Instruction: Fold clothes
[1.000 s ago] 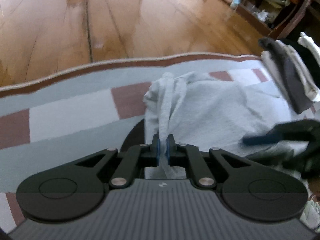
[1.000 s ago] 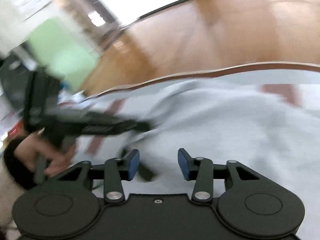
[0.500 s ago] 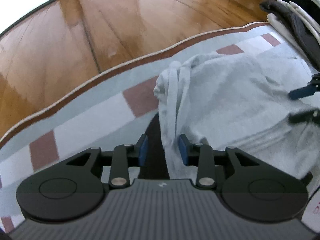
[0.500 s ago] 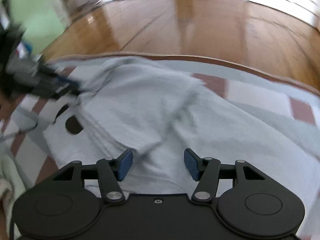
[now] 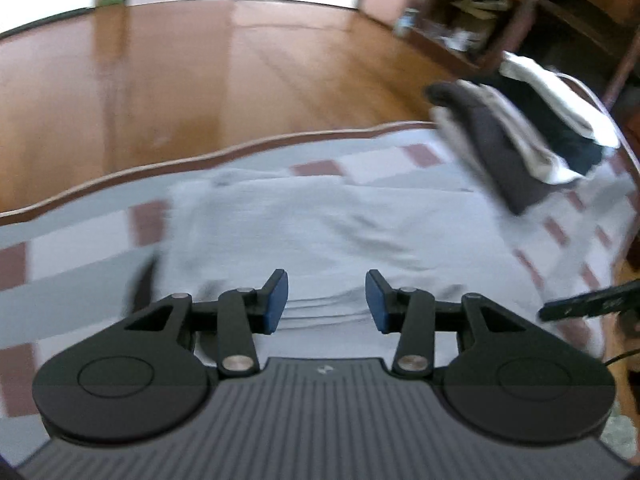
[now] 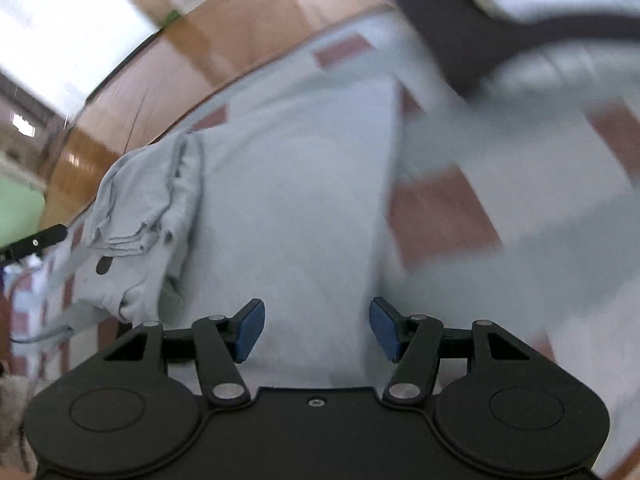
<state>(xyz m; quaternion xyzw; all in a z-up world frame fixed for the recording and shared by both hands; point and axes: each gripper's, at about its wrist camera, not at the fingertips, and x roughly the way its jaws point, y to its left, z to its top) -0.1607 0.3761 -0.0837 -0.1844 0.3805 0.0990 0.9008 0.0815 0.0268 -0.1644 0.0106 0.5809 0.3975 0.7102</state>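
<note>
Progress looks partial: the pale grey garment [image 5: 320,232] lies spread on the checked rug [image 5: 80,240], flattened into a broad panel, so I judge one fold laid and more left to make. Its bunched end (sleeves or collar, I cannot tell which) is not yet tucked, and the garment has not joined the stack of folded clothes [image 5: 520,136] at the rug's far corner, near the wooden floor [image 5: 160,80].

The left tongs [image 5: 326,300] have their jaws opening, blue pads apart over the near edge of the garment with nothing pinched between them. The right tongs [image 6: 316,330] stand wider, likewise gripping nothing, with the garment's flat panel below and beyond the pads.

The left wrist view alone shows the stack whole, the shelf unit [image 5: 500,12] beyond it, and a sliver of the right tongs at the garment's right side. The right wrist view alone shows the crumpled end [image 6: 148,208] at the garment's left, with layered hems and a small dark tag, plus the straight folded edge on the garment's right; the stack appears there only as a dark blur above the garment. Both views are smeared.
</note>
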